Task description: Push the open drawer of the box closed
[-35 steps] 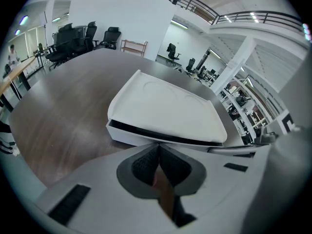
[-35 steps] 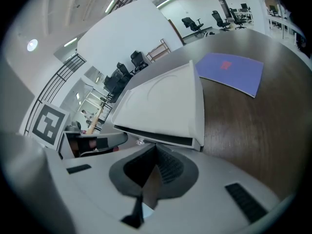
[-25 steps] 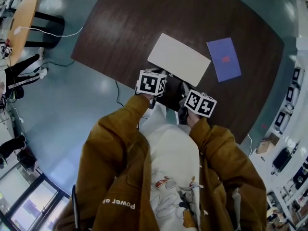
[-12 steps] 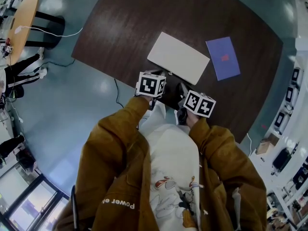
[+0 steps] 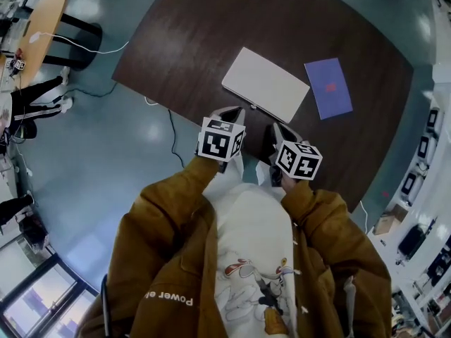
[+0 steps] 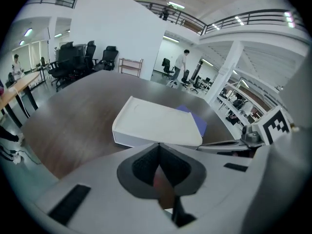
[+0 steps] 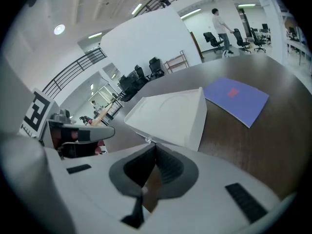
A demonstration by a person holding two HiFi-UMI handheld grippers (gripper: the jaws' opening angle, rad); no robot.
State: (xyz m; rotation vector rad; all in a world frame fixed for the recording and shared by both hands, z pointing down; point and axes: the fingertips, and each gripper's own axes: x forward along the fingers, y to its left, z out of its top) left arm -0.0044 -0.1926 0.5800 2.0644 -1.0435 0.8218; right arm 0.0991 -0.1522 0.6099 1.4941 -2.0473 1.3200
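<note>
A flat white box (image 5: 266, 84) lies on the dark wooden table (image 5: 211, 27), near its front edge. Its front face (image 6: 131, 136) looks flush, with a small knob (image 7: 147, 140) low on the near side; I see no drawer standing out. My left gripper (image 5: 236, 112) (image 6: 157, 144) is shut and empty, just short of the box's near left corner. My right gripper (image 5: 276, 128) (image 7: 155, 144) is also shut and empty, a little before the box's near right end. Neither visibly touches the box.
A purple notebook (image 5: 328, 87) (image 7: 236, 99) lies right of the box. A round wooden table (image 5: 39, 27) and a cable on the floor (image 5: 171, 136) are at the left. Office chairs and people stand far behind.
Both grippers have drawn back a little from the box toward the person's body. The box sits where it was.
</note>
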